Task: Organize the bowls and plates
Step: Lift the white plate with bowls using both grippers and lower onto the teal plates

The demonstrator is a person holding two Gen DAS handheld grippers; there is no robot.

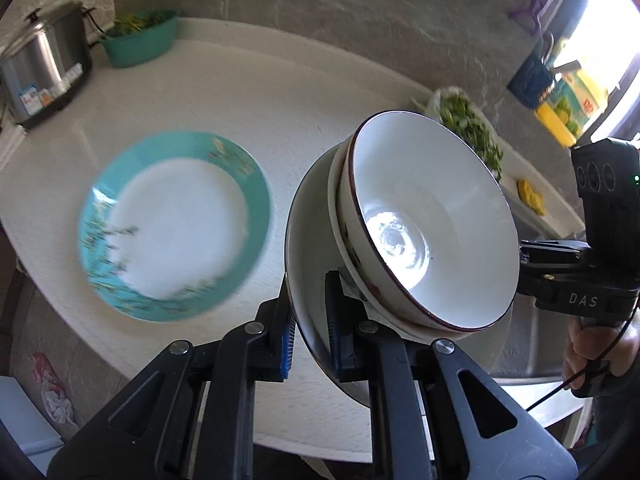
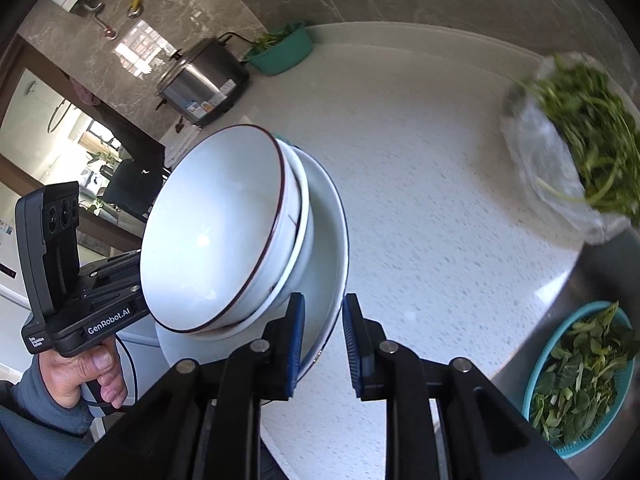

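Note:
A white plate (image 1: 306,240) carries nested white bowls, and the top bowl (image 1: 432,220) has a dark red rim. The stack hangs tilted above the white counter (image 1: 280,92). My left gripper (image 1: 311,336) is shut on the plate's near rim. From the opposite side, my right gripper (image 2: 324,340) is shut on the plate (image 2: 324,248), under the top bowl (image 2: 216,228). Each view shows the other gripper's black body and the hand holding it, with its fingertips hidden behind the stack. A teal-rimmed plate (image 1: 176,224) lies flat on the counter to the left.
A steel rice cooker (image 1: 44,76) and a teal basin of greens (image 1: 140,44) stand at the counter's back. A plastic bag of greens (image 2: 580,140) lies by the steel sink (image 2: 600,276), which holds a teal colander of leaves (image 2: 580,380). A yellow sponge (image 1: 530,194) rests on the ledge.

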